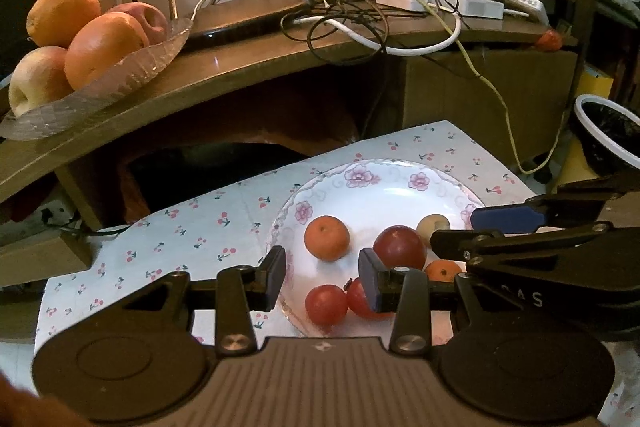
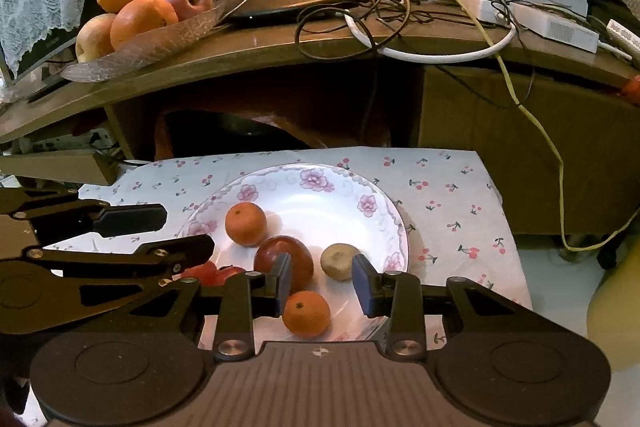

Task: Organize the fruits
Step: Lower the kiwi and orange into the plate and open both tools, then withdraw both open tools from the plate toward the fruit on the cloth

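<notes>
**Both grippers over fruit plate**

Plate (image 2: 384,211) at frame centre holds small fruit: tangerine (image 2: 245,224), plum (image 2: 298,255), tomatoes (image 1: 326,304). Left gripper (image 1: 322,279) and right gripper (image 2: 321,283) hover above, jaws apart, gripping nothing. Bowl (image 1: 132,67) of oranges upper left.

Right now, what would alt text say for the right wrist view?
A white flowered plate on a cherry-print cloth holds two small oranges, a dark red fruit, a brownish fruit and two red ones. The right gripper hovers open over them; the left gripper reaches in beside it.
</notes>
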Demonstrator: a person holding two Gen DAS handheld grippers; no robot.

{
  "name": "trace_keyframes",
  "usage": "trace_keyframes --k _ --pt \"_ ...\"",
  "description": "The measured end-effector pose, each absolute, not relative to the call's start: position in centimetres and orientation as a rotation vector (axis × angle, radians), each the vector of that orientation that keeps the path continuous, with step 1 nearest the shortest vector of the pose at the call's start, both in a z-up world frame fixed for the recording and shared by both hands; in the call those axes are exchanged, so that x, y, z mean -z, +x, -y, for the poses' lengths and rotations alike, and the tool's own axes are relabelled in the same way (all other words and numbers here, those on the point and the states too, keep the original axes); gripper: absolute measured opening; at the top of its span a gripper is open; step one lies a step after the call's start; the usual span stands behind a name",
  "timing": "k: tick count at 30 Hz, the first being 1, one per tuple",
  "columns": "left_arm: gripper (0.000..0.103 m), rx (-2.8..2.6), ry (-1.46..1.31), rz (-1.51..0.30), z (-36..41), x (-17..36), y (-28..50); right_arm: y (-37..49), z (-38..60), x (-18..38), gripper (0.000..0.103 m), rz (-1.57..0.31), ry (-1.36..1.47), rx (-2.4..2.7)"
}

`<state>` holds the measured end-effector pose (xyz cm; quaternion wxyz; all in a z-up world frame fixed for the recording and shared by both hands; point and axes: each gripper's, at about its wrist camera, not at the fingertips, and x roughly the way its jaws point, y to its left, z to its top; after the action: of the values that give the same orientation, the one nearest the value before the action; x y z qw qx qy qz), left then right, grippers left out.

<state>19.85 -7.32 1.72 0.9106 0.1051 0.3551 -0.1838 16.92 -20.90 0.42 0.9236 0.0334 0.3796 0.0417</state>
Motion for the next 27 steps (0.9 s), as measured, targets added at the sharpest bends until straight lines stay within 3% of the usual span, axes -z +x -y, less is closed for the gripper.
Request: trace_keyframes --k 27 --pt "0.045 0.359 0.218 -0.755 5.2 -2.4 15.9 14.2 19.1 -1.2 0.038 -0.806 0.07 -0.158"
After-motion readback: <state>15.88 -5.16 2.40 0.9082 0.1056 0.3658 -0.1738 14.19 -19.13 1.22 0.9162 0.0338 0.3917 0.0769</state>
